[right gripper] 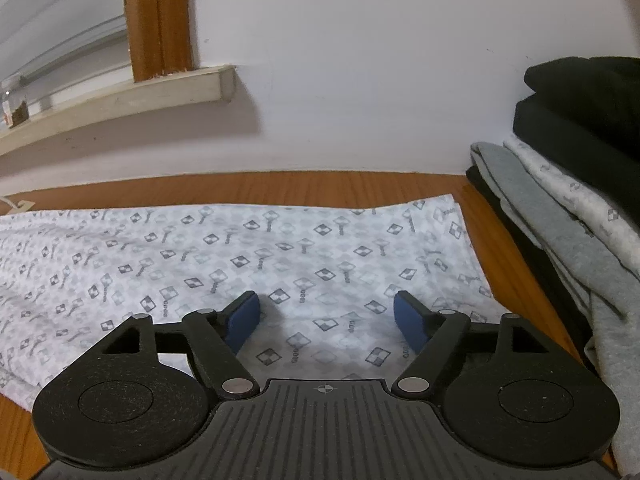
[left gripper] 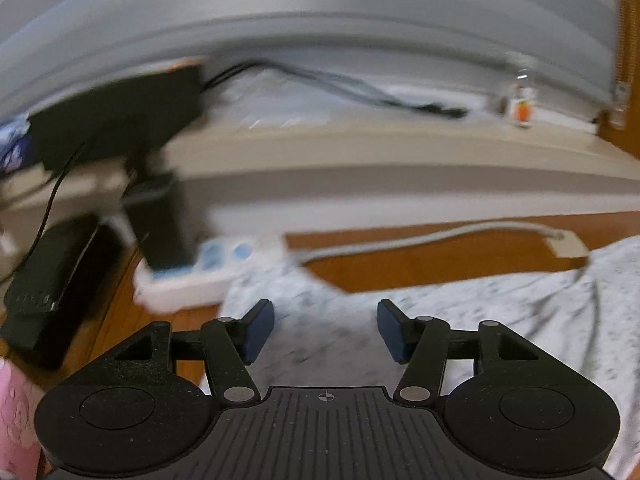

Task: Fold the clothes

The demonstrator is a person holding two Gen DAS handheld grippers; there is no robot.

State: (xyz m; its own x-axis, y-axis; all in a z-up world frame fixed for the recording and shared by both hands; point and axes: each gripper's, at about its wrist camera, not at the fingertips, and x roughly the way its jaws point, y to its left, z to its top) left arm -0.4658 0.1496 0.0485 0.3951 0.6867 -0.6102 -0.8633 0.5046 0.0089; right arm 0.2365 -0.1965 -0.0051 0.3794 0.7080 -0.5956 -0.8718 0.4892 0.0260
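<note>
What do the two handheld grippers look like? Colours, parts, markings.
Both match. The left gripper and right gripper are matte black plastic with a ribbed centre plate bearing a small crosshair mark, round side housings, linkage arms with silver pivot pins, and blue pads. No cables or sleeves show.

The right gripper [right gripper: 326, 316] hangs over a white patterned cloth [right gripper: 248, 252], jaws apart, w/ nothing between the 2 blue pads [right gripper: 242, 318]. The cloth lies flat on a wooden table [right gripper: 496, 240], its far edge near the white wall [right gripper: 360, 60]. At right is a stack of folded clothes [right gripper: 560, 208]: black on top, then a patterned white one, grey, black at bottom. At upper left, a pale window sill [right gripper: 160, 96] and wooden frame [right gripper: 158, 16].
</note>
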